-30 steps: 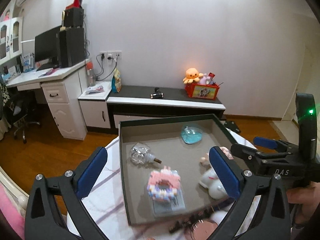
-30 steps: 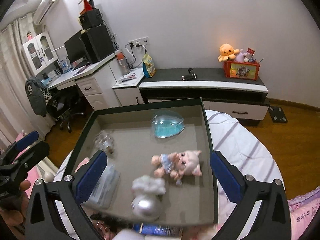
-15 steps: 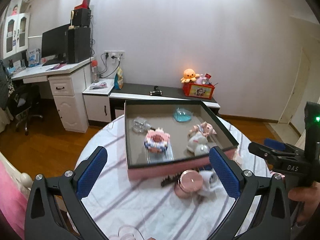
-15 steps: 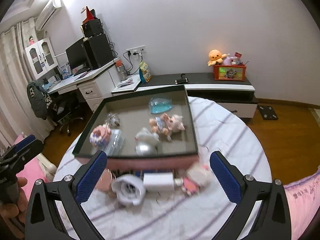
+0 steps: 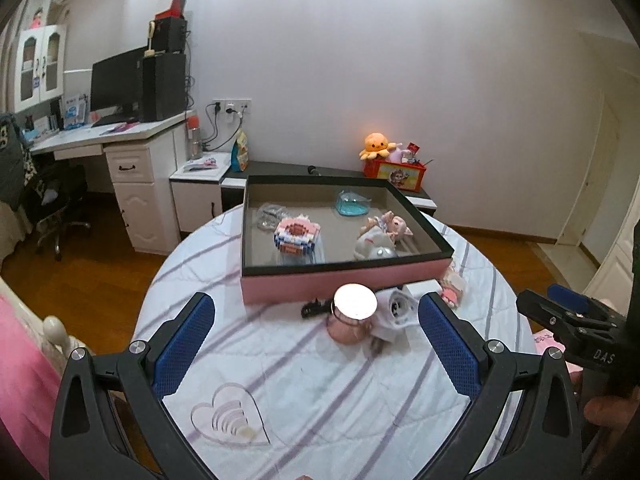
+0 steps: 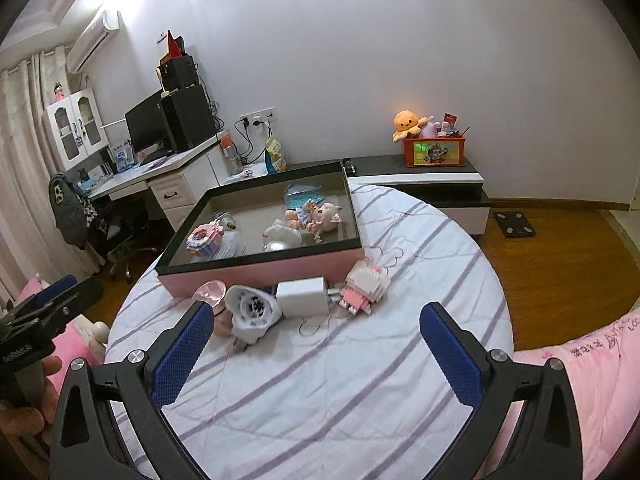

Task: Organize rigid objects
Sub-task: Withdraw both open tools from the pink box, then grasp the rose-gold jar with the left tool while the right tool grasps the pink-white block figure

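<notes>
My right gripper (image 6: 316,344) hangs above the striped tablecloth (image 6: 360,380) with its blue-padded jaws spread wide and nothing between them. Ahead sits the pink box (image 6: 264,270) with a dark rim, holding a pig doll (image 6: 320,216), a blue heart-shaped dish (image 6: 302,196), a pink block figure (image 6: 206,236) and a white toy (image 6: 282,234). Just in front of the box lie a white charger (image 6: 302,296), a white round gadget (image 6: 252,312), a pink block toy (image 6: 362,286) and a pink tin (image 6: 210,292). My left gripper (image 6: 48,312) shows at the left edge.
</notes>
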The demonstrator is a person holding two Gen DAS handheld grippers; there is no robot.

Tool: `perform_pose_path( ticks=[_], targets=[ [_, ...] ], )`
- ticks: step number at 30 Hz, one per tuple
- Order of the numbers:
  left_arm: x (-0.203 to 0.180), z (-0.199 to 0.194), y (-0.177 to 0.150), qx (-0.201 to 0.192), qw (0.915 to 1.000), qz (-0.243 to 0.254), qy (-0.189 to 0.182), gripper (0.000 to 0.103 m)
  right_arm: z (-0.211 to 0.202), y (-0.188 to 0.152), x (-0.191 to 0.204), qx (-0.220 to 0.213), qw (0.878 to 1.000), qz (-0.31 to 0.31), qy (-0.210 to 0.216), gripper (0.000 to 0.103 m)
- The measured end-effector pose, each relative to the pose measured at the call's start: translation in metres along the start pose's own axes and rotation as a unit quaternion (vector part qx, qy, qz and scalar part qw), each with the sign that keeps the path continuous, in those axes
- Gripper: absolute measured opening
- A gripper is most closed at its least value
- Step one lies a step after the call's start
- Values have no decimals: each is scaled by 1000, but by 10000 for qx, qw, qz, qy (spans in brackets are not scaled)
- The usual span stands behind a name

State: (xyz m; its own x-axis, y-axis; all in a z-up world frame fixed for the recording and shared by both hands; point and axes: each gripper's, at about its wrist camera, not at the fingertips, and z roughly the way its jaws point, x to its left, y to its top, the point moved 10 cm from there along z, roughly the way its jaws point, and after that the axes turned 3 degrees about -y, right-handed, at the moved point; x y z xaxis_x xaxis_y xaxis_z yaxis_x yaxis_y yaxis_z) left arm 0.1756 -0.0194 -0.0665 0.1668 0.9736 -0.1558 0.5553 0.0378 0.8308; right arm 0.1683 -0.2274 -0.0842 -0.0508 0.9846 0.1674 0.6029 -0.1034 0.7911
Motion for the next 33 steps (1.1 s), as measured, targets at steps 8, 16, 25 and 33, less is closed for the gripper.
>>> perform_pose_path(
  ticks=[8,16,25,33],
  targets=[
    [7,-21,-16,-64,9998,-52,158,103,-10,-17,9,-28,10000,7,64,103],
    [5,-18,-28,49,9999,-39,135,103,-8,-24,14,53,9999,-56,94,103],
    [1,2,-39,240,9997,-20,103,103,4,-28,7,187,9998,-59,16,103],
    [0,41,-47,502,9986,26,140,103,28,-26,-18,380,9989,-71,-261,103]
  ],
)
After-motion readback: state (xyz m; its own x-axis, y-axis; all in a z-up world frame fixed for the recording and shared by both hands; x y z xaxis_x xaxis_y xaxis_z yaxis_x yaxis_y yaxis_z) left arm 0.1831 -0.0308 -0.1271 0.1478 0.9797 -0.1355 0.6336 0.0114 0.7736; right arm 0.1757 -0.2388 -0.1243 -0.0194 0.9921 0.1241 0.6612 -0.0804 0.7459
